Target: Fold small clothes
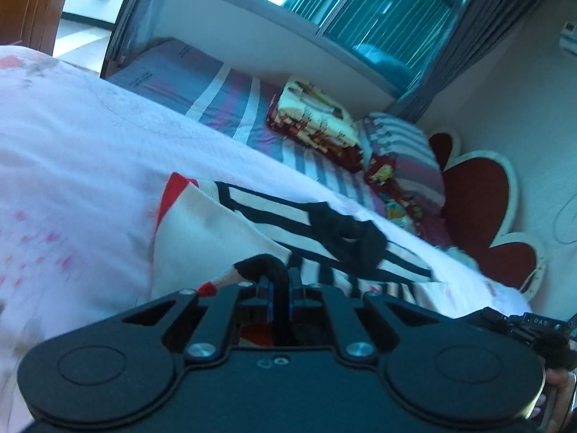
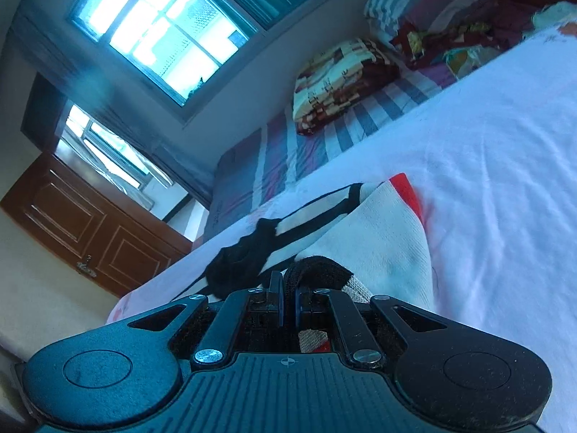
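Observation:
A small knitted garment (image 1: 223,227), cream with black stripes, red trim and a black collar (image 1: 346,238), lies on the pale pink bedspread (image 1: 72,137). My left gripper (image 1: 284,274) is shut on its black edge band, which loops up between the jaws. In the right wrist view the same garment (image 2: 382,238) drapes ahead, its black collar (image 2: 241,259) to the left. My right gripper (image 2: 287,281) is shut on another part of the black band. Both views are blurred and tilted.
A striped sheet (image 1: 216,97) covers the far half of the bed. A folded patterned blanket (image 1: 317,115) and a striped pillow (image 1: 404,155) lie near a red headboard (image 1: 479,202). The right wrist view takes in a window (image 2: 162,32) and a brown door (image 2: 83,223).

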`<state>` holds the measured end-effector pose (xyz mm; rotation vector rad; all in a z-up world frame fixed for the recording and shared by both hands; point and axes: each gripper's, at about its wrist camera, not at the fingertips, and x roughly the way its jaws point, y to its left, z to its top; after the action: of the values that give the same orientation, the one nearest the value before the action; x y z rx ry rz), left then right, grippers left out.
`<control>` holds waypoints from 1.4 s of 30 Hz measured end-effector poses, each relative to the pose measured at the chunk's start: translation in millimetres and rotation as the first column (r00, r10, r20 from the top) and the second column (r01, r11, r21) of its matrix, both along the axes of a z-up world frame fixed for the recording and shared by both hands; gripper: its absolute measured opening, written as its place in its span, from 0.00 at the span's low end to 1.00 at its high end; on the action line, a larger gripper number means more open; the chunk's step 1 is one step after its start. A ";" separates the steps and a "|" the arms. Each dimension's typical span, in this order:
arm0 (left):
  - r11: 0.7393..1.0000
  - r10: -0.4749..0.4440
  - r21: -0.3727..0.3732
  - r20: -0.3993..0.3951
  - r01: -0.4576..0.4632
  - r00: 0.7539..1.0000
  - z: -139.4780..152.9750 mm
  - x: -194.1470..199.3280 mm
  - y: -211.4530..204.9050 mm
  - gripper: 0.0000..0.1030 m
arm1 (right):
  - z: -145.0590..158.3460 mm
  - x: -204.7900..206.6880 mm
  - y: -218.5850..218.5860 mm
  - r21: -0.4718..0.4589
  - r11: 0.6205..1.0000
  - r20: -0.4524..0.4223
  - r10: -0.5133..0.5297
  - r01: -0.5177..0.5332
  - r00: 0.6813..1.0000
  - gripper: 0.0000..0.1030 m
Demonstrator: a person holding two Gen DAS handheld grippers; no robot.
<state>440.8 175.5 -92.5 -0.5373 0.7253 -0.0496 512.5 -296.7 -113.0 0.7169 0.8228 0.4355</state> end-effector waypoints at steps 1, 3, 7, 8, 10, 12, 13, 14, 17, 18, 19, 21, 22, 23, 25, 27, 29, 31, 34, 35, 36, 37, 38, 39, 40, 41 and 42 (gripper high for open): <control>1.000 -0.001 0.004 -0.014 0.001 1.000 -5.1 9.6 0.7 0.05 | -9.1 12.1 0.4 0.008 1.000 -0.022 -0.004 0.004 1.000 0.05; 1.000 -0.016 0.005 -0.034 0.016 0.999 -14.4 27.4 2.6 0.06 | -24.5 31.6 0.0 0.003 1.000 -0.046 -0.012 0.012 0.999 0.05; 1.000 -0.009 -0.003 -0.012 0.009 1.000 -22.7 46.0 6.5 0.32 | -34.3 54.4 2.8 0.006 1.000 -0.016 -0.008 0.008 1.000 0.09; 1.000 0.004 0.010 0.005 -0.004 1.000 -20.8 45.4 7.6 0.57 | -31.6 55.2 4.4 -0.006 1.000 0.009 -0.012 0.012 1.000 0.25; 0.998 0.038 0.056 0.075 -0.042 0.996 -15.1 40.0 8.4 0.77 | -25.2 51.9 1.9 -0.036 0.998 0.086 -0.056 0.059 0.995 0.63; 0.998 0.013 0.052 0.091 -0.018 0.996 -15.3 41.2 11.2 0.70 | -19.5 49.5 -2.1 -0.031 0.997 0.135 -0.062 0.067 0.989 0.70; 0.998 -0.010 0.067 0.080 0.005 0.997 -16.3 43.4 10.8 0.63 | -18.7 51.8 -2.2 -0.044 0.998 0.136 -0.046 0.052 0.990 0.70; 0.994 -0.045 0.099 0.063 0.038 0.997 -17.6 46.9 8.4 0.56 | -17.3 53.0 1.0 -0.070 0.997 0.136 -0.020 0.030 0.991 0.70; 0.976 -0.118 0.182 -0.002 0.117 0.993 -21.0 58.1 -0.7 0.50 | -18.2 54.0 12.1 -0.170 0.985 0.133 0.065 -0.042 0.989 0.62; 0.969 -0.139 0.203 -0.031 0.143 0.990 -23.7 62.0 -4.4 0.46 | -21.2 54.4 18.3 -0.207 0.976 0.122 0.096 -0.069 0.988 0.54; 0.959 -0.161 0.226 -0.051 0.168 0.986 -25.9 64.7 -7.7 0.44 | -23.7 55.3 21.9 -0.235 0.968 0.112 0.120 -0.090 0.986 0.52; 0.939 -0.190 0.275 -0.078 0.204 0.979 -30.0 67.1 -15.6 0.44 | -34.9 56.3 35.7 -0.292 0.946 0.089 0.172 -0.140 0.981 0.36; 0.928 -0.199 0.306 -0.081 0.214 0.977 -31.1 66.9 -19.9 0.44 | -38.5 57.8 41.8 -0.331 0.929 0.067 0.198 -0.166 0.978 0.35; 0.916 -0.206 0.335 -0.083 0.222 0.975 -32.0 65.3 -23.1 0.42 | -46.1 57.4 50.3 -0.377 0.909 0.058 0.218 -0.181 0.974 0.34; 0.895 -0.208 0.386 -0.085 0.224 0.974 -33.7 64.2 -28.9 0.35 | -48.4 53.0 59.8 -0.435 0.881 0.072 0.239 -0.185 0.968 0.34; 0.882 -0.196 0.421 -0.077 0.210 0.978 -33.9 60.8 -31.7 0.14 | -52.0 45.5 68.2 -0.479 0.855 0.084 0.270 -0.199 0.959 0.14; 0.889 -0.202 0.408 -0.057 0.208 0.978 -32.3 58.7 -32.1 0.03 | -55.0 42.6 75.5 -0.497 0.834 0.086 0.320 -0.238 0.943 0.02; 0.889 -0.192 0.423 -0.009 0.178 0.981 -26.9 51.3 -33.8 0.03 | -52.6 36.8 77.6 -0.521 0.826 0.122 0.324 -0.217 0.938 0.02; 0.911 -0.139 0.401 0.089 0.092 0.986 -14.8 41.3 -25.9 0.03 | -37.3 28.8 67.8 -0.496 0.860 0.229 0.259 -0.117 0.938 0.02; 0.919 -0.118 0.389 0.117 0.064 0.986 -10.8 39.7 -22.5 0.03 | -34.1 28.6 65.6 -0.490 0.868 0.255 0.236 -0.085 0.938 0.02; 0.921 -0.095 0.387 0.139 0.035 0.986 -7.4 41.9 -20.1 0.03 | -32.6 28.1 65.8 -0.492 0.869 0.275 0.216 -0.056 0.937 0.02; 0.922 -0.070 0.386 0.162 0.002 0.984 -5.0 41.6 -17.2 0.03 | -33.0 29.5 65.6 -0.492 0.870 0.288 0.198 -0.033 0.937 0.02; 0.927 -0.048 0.375 0.172 -0.020 0.984 -4.2 43.1 -14.0 0.03 | -34.7 31.4 66.1 -0.489 0.872 0.296 0.184 -0.016 0.937 0.02; 0.931 -0.032 0.363 0.164 -0.030 0.986 -4.7 48.5 -11.9 0.03 | -37.1 34.6 66.4 -0.490 0.872 0.292 0.172 -0.007 0.941 0.02; 0.935 -0.016 0.353 0.147 -0.037 0.989 -7.0 53.9 -10.5 0.03 | -42.7 38.7 68.4 -0.492 0.870 0.274 0.161 -0.006 0.948 0.02; 0.937 -0.001 0.347 0.129 -0.044 0.992 -11.4 59.6 -9.9 0.03 | -49.0 43.6 70.8 -0.495 0.869 0.245 0.154 -0.013 0.957 0.02; 0.937 0.006 0.348 0.095 -0.039 0.995 -18.3 66.9 -10.7 0.03 | -57.9 48.8 75.2 -0.510 0.860 0.210 0.150 -0.022 0.966 0.02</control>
<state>507.7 164.8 -110.7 -0.1999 0.6195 0.0755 561.3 -221.6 -170.9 0.1313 0.6946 0.3575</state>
